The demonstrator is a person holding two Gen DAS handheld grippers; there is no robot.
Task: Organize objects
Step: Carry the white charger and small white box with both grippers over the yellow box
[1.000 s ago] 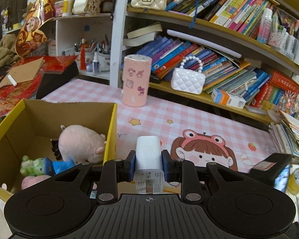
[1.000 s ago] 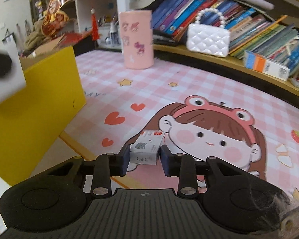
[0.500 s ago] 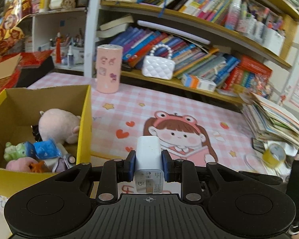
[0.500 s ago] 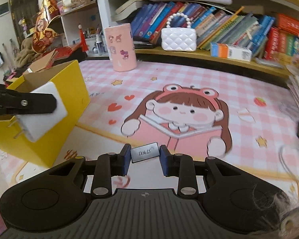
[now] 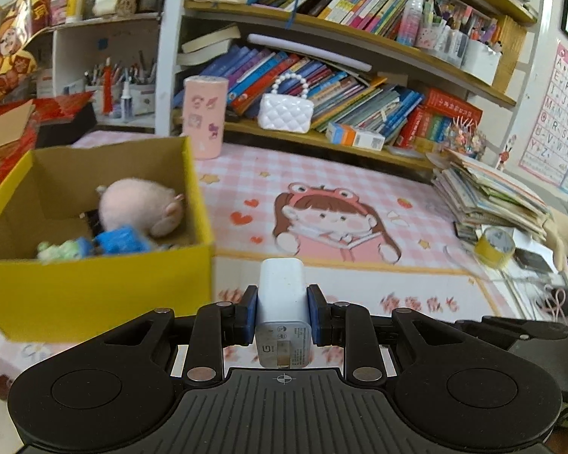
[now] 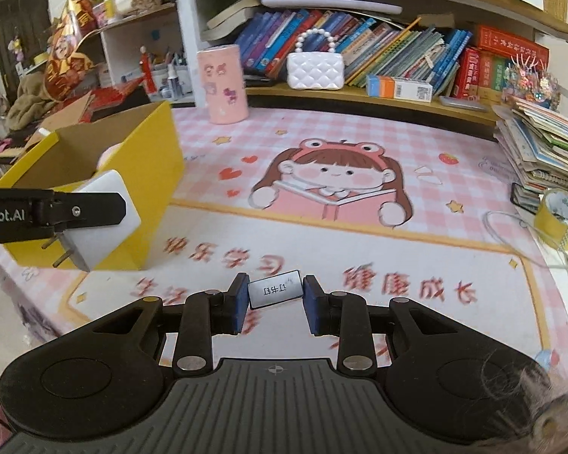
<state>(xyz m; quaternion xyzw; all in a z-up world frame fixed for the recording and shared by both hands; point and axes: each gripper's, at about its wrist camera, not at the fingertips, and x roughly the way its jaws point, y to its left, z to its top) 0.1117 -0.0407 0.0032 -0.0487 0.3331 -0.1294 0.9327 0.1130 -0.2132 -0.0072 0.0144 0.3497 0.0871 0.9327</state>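
My left gripper [image 5: 282, 302] is shut on a white plug-in charger [image 5: 282, 295], held over the mat's near edge just right of the yellow cardboard box [image 5: 94, 291]. Inside the box lie a pink plush toy [image 5: 140, 208] and small blue and green toys [image 5: 117, 240]. The right wrist view shows that charger [image 6: 106, 204] with its prongs down, clamped by the left gripper's fingers [image 6: 87, 208] in front of the box [image 6: 147, 174]. My right gripper [image 6: 275, 295] is shut on a small grey box of staples [image 6: 275, 290], lifted above the mat.
A pink cartoon mat [image 6: 340, 196] covers the table. At the back stand a pink cylinder [image 6: 223, 83], a white quilted purse [image 6: 314, 70] and bookshelves. A stack of books [image 6: 541, 143], yellow tape roll [image 6: 560, 219] and a white cable lie at the right.
Both grippers have drawn back from the shelf and risen off the mat. The right one carried the staple box up; the left one swung right, so the yellow box now sits further left.
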